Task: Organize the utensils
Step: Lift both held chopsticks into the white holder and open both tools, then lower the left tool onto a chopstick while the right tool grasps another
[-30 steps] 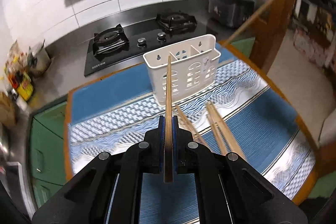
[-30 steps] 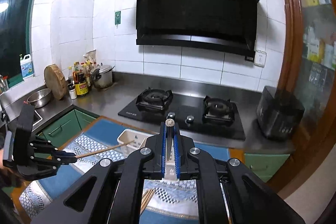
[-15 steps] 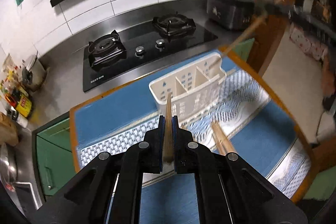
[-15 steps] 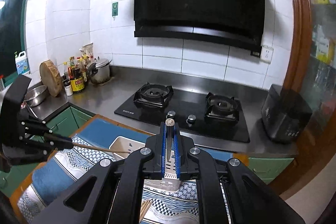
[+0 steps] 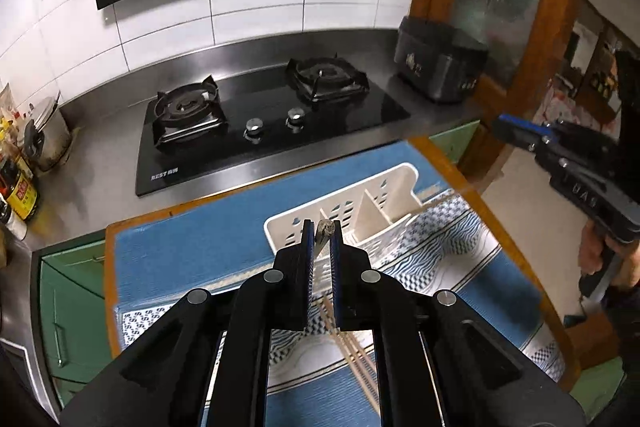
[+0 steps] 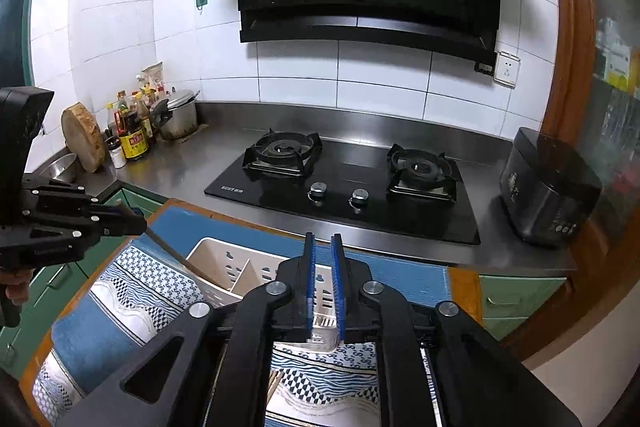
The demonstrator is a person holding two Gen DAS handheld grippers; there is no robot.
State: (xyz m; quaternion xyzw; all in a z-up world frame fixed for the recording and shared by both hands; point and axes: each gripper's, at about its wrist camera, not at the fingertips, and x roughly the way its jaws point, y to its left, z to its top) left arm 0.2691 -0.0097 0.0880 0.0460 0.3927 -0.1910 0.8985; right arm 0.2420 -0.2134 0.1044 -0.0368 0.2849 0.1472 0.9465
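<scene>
At the far left of the right wrist view, a hand holds the left gripper (image 6: 141,226) over the table edge. Its jaws are easing apart, and a wooden chopstick (image 6: 172,251) slants down from between them, blunt top end sitting loosely at the fingertips, lower end inside the leftmost compartment of the white plastic cutlery caddy (image 6: 218,259). The caddy stands on a blue patterned mat (image 6: 100,331), near the mat's far edge beside the steel counter and black gas hob (image 6: 344,195). Several more chopsticks (image 5: 354,351) lie flat on the mat, on the near side of the caddy. Further right, the right gripper (image 6: 323,238) hangs above the caddy's right part, its jaws opening with nothing between them. A dark rice cooker (image 6: 548,187) sits at the counter's right end.
</scene>
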